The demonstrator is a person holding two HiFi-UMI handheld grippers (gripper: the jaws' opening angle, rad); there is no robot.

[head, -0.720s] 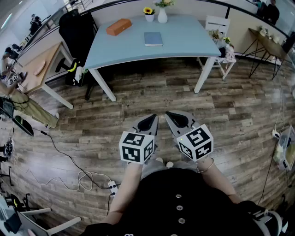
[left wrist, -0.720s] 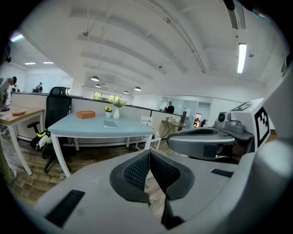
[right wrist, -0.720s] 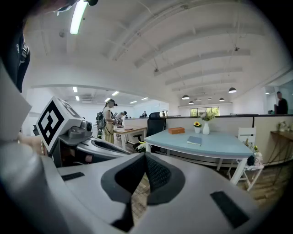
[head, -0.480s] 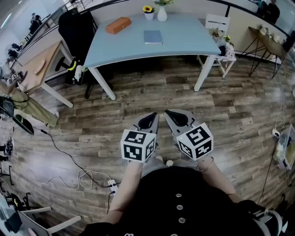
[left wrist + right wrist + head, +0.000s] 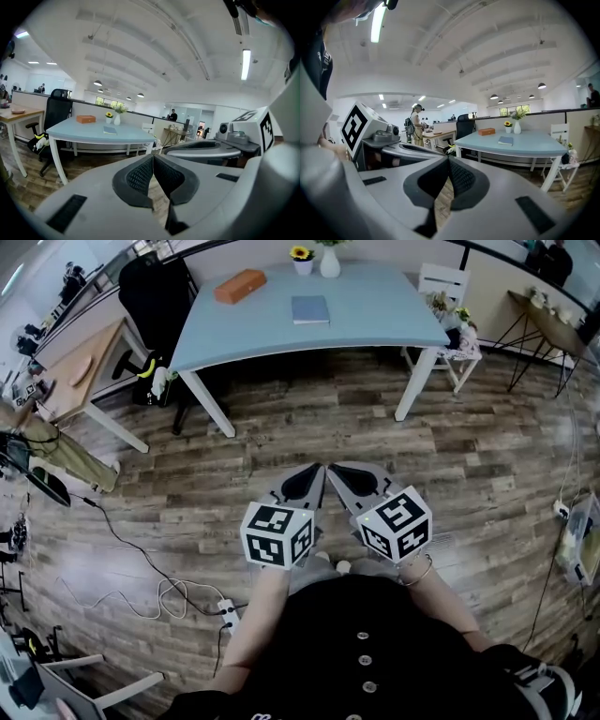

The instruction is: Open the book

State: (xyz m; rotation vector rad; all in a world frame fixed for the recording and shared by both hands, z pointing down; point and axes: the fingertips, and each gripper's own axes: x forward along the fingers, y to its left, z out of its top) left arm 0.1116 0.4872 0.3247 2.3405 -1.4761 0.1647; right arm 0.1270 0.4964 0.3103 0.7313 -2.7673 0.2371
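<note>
Though ahead, book far beyond claws

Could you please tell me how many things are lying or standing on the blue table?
4. An orange box near the far left corner, a book in the middle, and a sunflower pot beside a white vase at the far edge. Nothing seems hidden.

- The book lies on the table, near its middle.
- The box lies left of the book.
- A flower pot and a vase stand side by side behind the book.
- A desk stands left of the table, and a chair stands at its right.
- Both are well apart from the person.
</note>
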